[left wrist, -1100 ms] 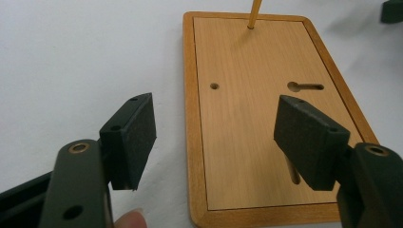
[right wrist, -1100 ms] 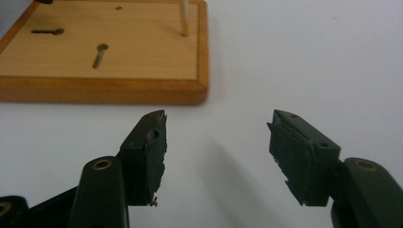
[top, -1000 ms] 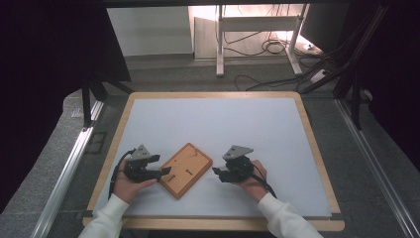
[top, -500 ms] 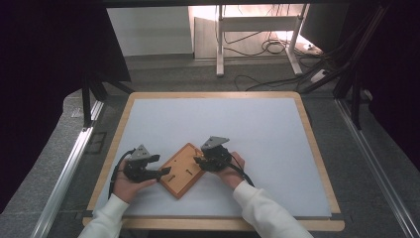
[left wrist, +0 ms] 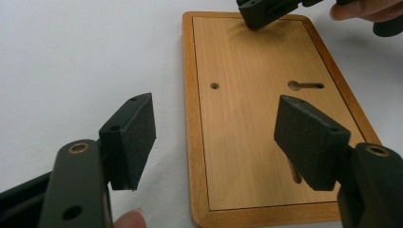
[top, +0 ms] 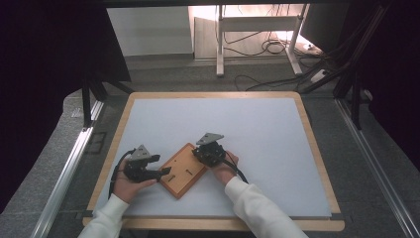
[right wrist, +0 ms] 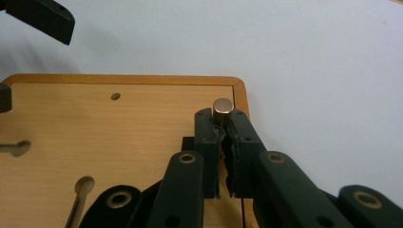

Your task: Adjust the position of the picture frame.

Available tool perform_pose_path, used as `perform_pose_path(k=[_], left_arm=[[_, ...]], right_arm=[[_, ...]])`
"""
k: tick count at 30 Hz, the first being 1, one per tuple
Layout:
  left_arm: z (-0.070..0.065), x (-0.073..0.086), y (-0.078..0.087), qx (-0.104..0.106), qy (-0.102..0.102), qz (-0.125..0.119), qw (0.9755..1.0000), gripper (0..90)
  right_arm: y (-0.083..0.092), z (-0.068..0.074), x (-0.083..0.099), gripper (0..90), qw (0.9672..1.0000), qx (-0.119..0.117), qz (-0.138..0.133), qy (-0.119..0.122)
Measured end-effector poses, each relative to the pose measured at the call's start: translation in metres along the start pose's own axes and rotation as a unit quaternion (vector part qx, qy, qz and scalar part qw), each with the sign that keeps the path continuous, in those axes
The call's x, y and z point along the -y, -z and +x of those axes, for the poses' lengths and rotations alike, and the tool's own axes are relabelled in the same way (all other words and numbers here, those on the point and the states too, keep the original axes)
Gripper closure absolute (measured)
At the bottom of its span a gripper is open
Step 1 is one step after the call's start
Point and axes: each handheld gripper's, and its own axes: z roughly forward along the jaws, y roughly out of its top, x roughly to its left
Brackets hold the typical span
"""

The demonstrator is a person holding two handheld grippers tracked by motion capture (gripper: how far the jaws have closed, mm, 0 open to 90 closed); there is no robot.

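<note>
White table (top: 277, 129), right gripper (right wrist: 223, 124) fingers just clenched on peg (right wrist: 222, 106), left gripper (left wrist: 214, 142) released beside board (left wrist: 247, 118).

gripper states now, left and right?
Left gripper: open, jaws spread over the wooden board, holding nothing.
Right gripper: jaws just closed on a small metal pin at the board's corner.
</note>
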Motion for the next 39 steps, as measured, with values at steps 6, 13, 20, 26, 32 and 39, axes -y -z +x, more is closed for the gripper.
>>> perform_pose_path(k=[6,13,20,26,32,39], left_arm=[[0.0,0.0,-0.001,0.0,0.0,0.0,1.0,29.9],[-0.003,-0.001,-0.002,0.0,-0.005,0.003,1.0,29.9],[-0.003,-0.001,-0.003,0.0,-0.005,0.005,1.0,29.9],[-0.004,-0.001,-0.003,0.0,-0.007,0.005,1.0,29.9],[-0.001,-0.001,-0.004,-0.003,-0.004,0.002,1.0,30.8],[0.008,-0.008,-0.008,-0.009,-0.001,0.0,1.0,48.0]], right_arm=[[0.016,-0.004,0.01,85.5,0.9999,-0.012,-0.001,0.005],[0.045,-0.015,0.021,85.5,0.9999,-0.002,-0.007,0.014],[0.053,-0.029,0.031,85.5,1.0,0.008,0.003,-0.002],[0.049,-0.03,0.034,84.7,0.9999,0.011,0.001,-0.007],[0.083,-0.035,0.042,55.2,0.9992,0.022,-0.017,-0.028],[0.132,-0.042,0.072,44.4,0.9979,0.034,-0.024,-0.05]])
